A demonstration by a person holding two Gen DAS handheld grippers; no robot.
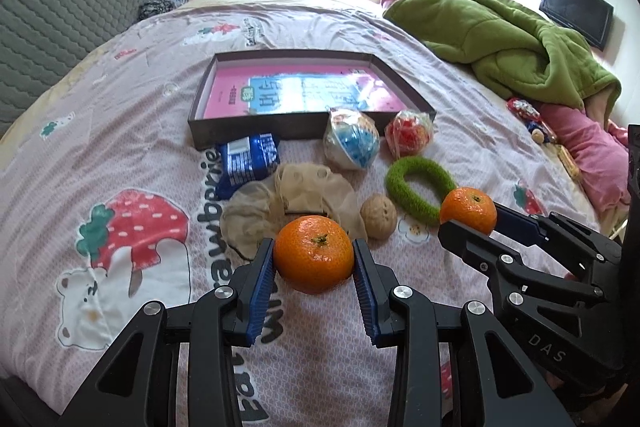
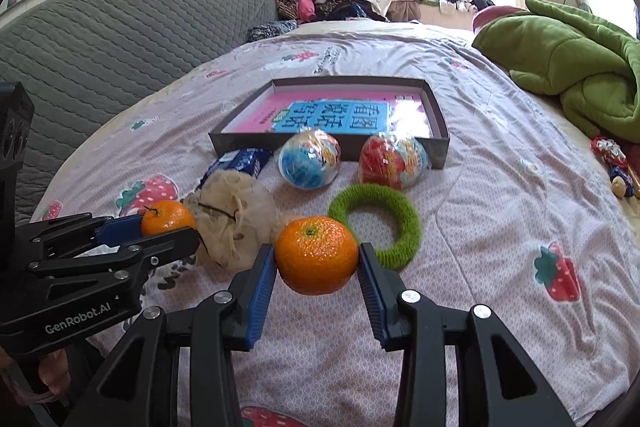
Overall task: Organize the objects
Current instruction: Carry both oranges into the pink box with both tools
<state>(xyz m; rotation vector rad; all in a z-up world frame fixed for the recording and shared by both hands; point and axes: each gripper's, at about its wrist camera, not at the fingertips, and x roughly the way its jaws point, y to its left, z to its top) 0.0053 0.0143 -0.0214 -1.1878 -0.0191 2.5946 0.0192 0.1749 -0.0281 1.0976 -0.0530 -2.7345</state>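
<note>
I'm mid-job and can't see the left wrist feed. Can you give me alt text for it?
The left gripper is shut on a tangerine above a strawberry-print bedspread; at right, the right gripper holds a second tangerine. Beyond lie a walnut, green ring, beige mesh pouch, blue packet, two wrapped balls and a shallow dark box holding a pink book.

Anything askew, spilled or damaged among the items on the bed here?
Nothing stands out. Each gripper holds a whole tangerine: left gripper, right gripper. The box sits flat with a book inside; the green ring and walnut lie loose, intact.
</note>
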